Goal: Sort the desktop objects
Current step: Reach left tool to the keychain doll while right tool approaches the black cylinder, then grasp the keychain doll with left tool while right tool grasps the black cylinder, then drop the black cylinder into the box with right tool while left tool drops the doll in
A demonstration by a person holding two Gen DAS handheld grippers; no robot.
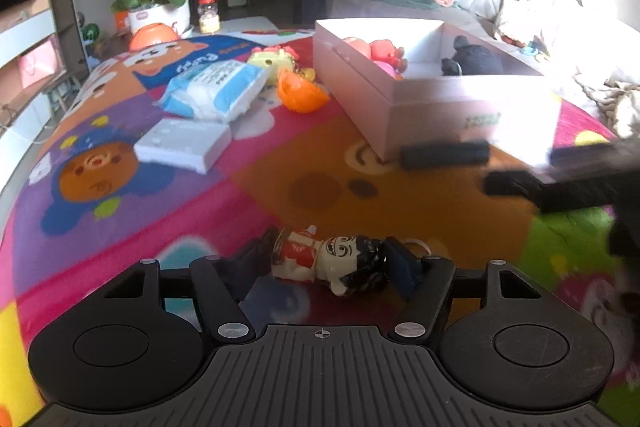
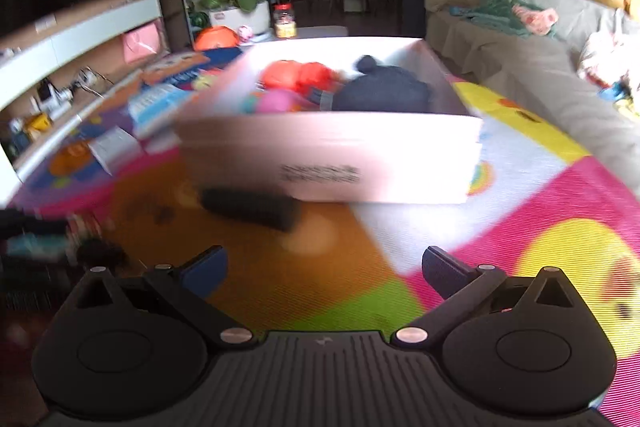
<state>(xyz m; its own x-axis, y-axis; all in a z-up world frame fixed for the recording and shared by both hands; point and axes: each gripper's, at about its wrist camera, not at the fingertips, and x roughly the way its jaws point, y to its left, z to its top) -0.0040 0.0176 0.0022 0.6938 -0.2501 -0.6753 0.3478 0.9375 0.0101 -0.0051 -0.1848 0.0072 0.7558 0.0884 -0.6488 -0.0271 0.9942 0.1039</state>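
Daylight enters from the right, blowing out the near wall of the white box [image 1: 472, 107] in the left wrist view. The right wrist view is motion-blurred throughout. Both bend straight lines at the edges; upper left corners stay dim.

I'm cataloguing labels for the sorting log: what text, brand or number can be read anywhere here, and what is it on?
None reads for certain.
Play mat: white lettering on its blue patch, seen upside down, not legible.
Blue and white packet: small print, too blurred.
Pink box: small green mark on its front in the left wrist view, dark print on its side in the right wrist view, both blurred.
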